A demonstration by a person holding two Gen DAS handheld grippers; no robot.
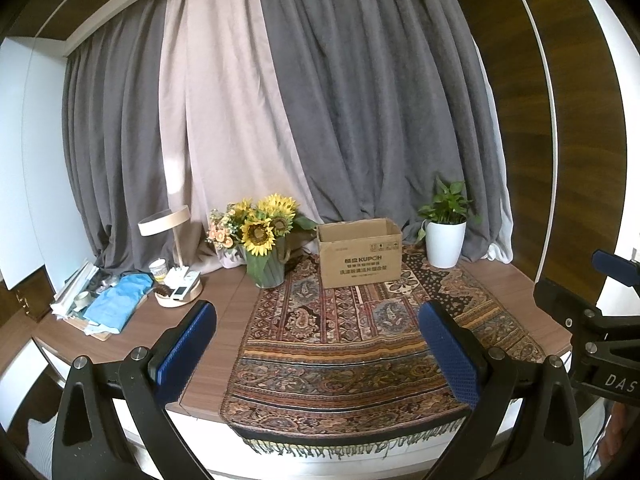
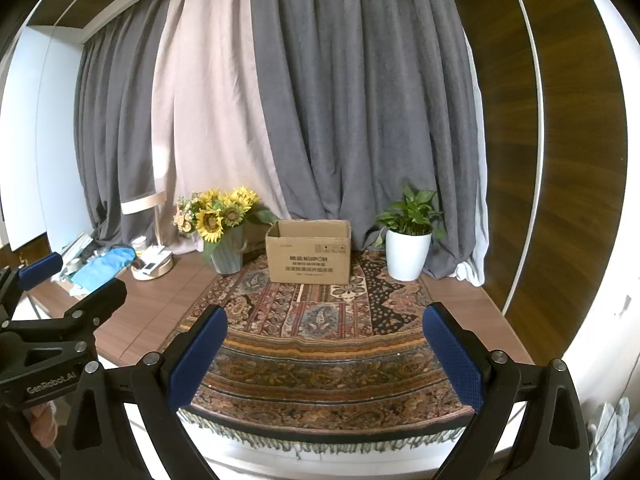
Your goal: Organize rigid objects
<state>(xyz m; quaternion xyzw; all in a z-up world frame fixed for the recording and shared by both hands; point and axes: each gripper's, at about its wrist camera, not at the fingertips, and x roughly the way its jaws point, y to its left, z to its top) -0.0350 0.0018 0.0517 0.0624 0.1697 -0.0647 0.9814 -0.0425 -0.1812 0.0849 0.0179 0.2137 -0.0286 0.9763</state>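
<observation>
An open brown cardboard box (image 1: 360, 254) (image 2: 309, 252) stands upright at the back of a patterned runner (image 1: 352, 344) (image 2: 320, 344). Its inside is hidden from here. My left gripper (image 1: 316, 320) hovers open over the near end of the runner, blue pads wide apart, holding nothing. My right gripper (image 2: 326, 326) is open too, also above the runner's near end, empty. Each gripper shows at the edge of the other's view: the right gripper (image 1: 600, 320) at far right, the left gripper (image 2: 48, 308) at far left.
A wooden table (image 1: 136, 332) carries a vase of sunflowers (image 1: 262, 240) left of the box and a white potted plant (image 1: 445, 232) to its right. At far left are a ring lamp (image 1: 168, 220), a tray of small items (image 1: 180, 288) and blue cloth (image 1: 116, 302). Curtains hang behind.
</observation>
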